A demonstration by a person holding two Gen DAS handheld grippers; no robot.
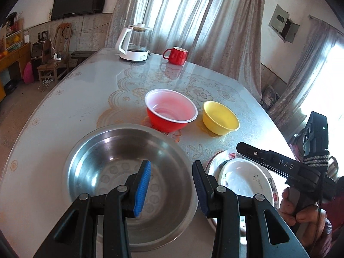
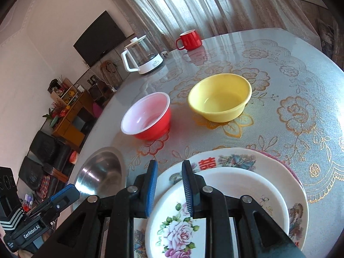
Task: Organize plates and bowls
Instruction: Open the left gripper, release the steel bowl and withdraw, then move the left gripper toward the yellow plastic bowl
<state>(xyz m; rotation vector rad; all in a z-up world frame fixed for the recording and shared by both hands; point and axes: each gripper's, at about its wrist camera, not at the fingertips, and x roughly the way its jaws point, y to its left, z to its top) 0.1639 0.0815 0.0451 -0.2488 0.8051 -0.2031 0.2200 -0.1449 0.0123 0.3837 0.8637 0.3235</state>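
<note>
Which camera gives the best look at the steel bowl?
The left wrist view: the steel bowl fills the foreground, whole interior visible behind the left gripper. The right wrist view shows only part of it at lower left.

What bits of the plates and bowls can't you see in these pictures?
- Plate stack, right wrist view: near side hidden behind the right gripper and cut by the bottom edge; the plate count is unclear.
- Steel bowl, left wrist view: near rim hidden behind the left gripper.
- Steel bowl, right wrist view: cut off by the table's edge.
</note>
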